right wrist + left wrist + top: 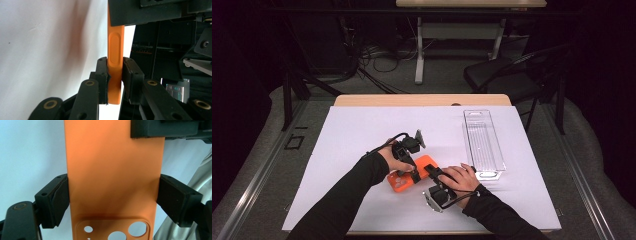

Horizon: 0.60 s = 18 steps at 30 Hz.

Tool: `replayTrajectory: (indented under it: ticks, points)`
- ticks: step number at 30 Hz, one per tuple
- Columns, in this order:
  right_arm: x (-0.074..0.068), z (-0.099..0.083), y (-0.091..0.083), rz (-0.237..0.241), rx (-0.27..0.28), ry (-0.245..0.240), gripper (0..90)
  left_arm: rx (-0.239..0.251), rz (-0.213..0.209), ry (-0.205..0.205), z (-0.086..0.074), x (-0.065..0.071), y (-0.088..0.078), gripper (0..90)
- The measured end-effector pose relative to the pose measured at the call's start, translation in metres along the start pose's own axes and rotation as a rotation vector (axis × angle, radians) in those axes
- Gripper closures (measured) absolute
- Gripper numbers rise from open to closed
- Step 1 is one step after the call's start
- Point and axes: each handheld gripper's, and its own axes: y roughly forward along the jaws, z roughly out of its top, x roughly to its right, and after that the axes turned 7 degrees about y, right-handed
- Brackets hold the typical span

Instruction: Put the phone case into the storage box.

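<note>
Left gripper [112, 195]: jaws wide, pads pressing both long edges of the orange case [112, 170].
Right gripper [115, 75]: nearly closed, pinching the case's thin edge.

Clear tray [483, 142] lying lengthwise on the white sheet [352, 135] at the counter's [362, 100] right side; black chair [507, 75] beyond the tray; second table [462, 20] farther back.

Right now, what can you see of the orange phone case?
The phone case is matte orange, soft-looking plastic, with round camera cutouts at one end and a raised side button. It is held over the white table cover. The left gripper clamps across its width; the right gripper pinches its thin edge.
</note>
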Motion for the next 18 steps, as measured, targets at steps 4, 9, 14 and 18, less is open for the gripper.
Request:
replayTrajectory:
  ticks: [4,9,14,18]
  points:
    - [0.0,0.0,0.0002,-0.001,0.001,0.002,76.8,-0.001,-0.013,-0.004,-0.0004,-0.0019,0.0001,16.1]
    - [-0.0002,0.0001,0.0001,-0.012,0.003,-0.002,77.6,0.003,-0.022,-0.012,-0.0012,-0.0029,-0.0005,16.0]
    - [-0.0006,0.0004,0.0003,-0.019,0.004,-0.01,78.1,0.001,-0.028,-0.016,-0.0018,-0.0037,-0.0005,16.0]
    - [-0.0015,0.0006,0.0003,-0.018,-0.001,-0.006,78.4,0.008,-0.036,-0.018,-0.0027,-0.0046,0.0005,16.0]
